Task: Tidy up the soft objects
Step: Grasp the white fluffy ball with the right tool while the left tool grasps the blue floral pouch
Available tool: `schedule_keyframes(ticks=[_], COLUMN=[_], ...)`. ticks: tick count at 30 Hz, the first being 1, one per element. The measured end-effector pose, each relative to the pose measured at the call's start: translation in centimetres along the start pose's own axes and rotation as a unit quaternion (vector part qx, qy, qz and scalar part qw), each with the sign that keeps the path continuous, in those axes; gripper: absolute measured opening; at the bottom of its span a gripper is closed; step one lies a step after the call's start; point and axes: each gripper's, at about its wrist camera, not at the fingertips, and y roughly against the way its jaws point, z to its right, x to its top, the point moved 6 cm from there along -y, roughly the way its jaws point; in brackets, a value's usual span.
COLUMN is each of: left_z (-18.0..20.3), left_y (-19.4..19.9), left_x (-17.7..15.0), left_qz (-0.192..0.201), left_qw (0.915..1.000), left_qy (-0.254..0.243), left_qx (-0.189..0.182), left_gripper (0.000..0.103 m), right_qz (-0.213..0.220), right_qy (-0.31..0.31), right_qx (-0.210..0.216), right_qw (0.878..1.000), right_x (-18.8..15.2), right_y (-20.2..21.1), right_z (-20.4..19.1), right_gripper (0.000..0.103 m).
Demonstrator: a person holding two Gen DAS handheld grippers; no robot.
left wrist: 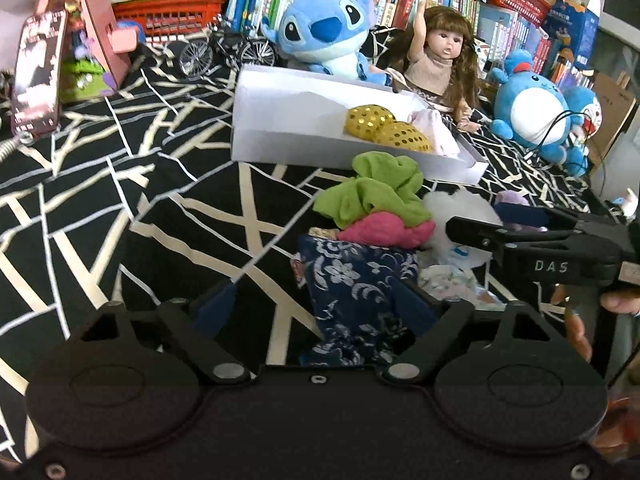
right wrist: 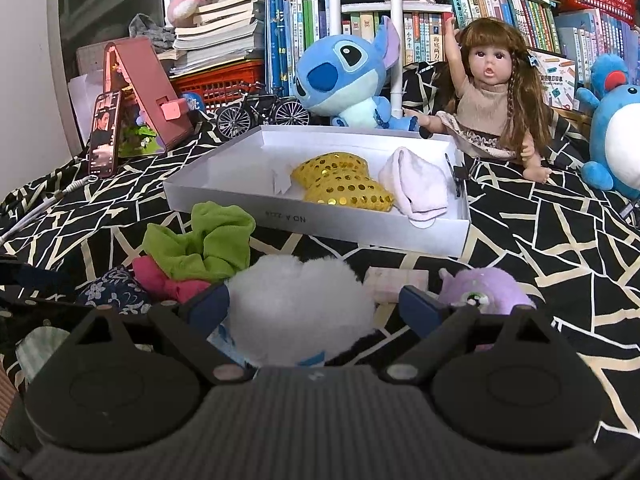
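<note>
A bed-like surface covered in a black cloth [right wrist: 540, 232] with pale crossing lines, backed by crowded bookshelves [right wrist: 500, 12]. A white box [right wrist: 320, 220] sits mid-surface holding a gold sequined piece [right wrist: 344, 184] and a pale pink cloth [right wrist: 416, 188]. Behind the box sit a blue plush [right wrist: 348, 76] and a doll [right wrist: 488, 100]. In front of the box lies a pile of soft things. The left gripper [left wrist: 320, 300] straddles a navy floral cloth [left wrist: 352, 280]; whether its pads press it cannot be told. The right gripper [right wrist: 312, 308], jaws wide, frames a white fluffy toy [right wrist: 300, 308] without clearly squeezing it.
</note>
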Motion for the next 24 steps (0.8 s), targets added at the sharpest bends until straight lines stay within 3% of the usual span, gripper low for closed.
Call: schedule_keyframes(ticks=[5,7,9,17,24], left_z=[0.09,0.23,0.42,0.74,0.71], left_y=[-0.53,-0.54,-0.48,-0.55,-1.03], left_x=[-0.05,0.01,0.08,0.11,-0.08], left_qz=[-0.012,-0.014,-0.013,-0.013,-0.017], left_qw=[0.9995,0.9991,0.9984,0.9973,0.9969], left_qy=[0.019,0.023,0.030,0.043,0.049], left_qx=[-0.023,-0.032,-0.046,-0.058,-0.060], left_gripper=[0.061,0.048,0.043,0.042,0.050], right_qz=[-0.002,-0.004,-0.005,-0.007,-0.013], right_qy=[-0.002,-0.001,0.000,0.004,0.006], right_qx=[0.004,0.006,0.009,0.014,0.017], right_qw=[1.000,1.000,1.000,1.000,1.000], right_x=[-0.05,-0.08,-0.13,-0.24,-0.43], right_y=[-0.09,-0.14,-0.22,-0.39,-0.82], right_z=[-0.08,-0.16,-0.27,-0.60,-0.80], right_gripper=[0.096,0.096,0.096,0.096,0.095])
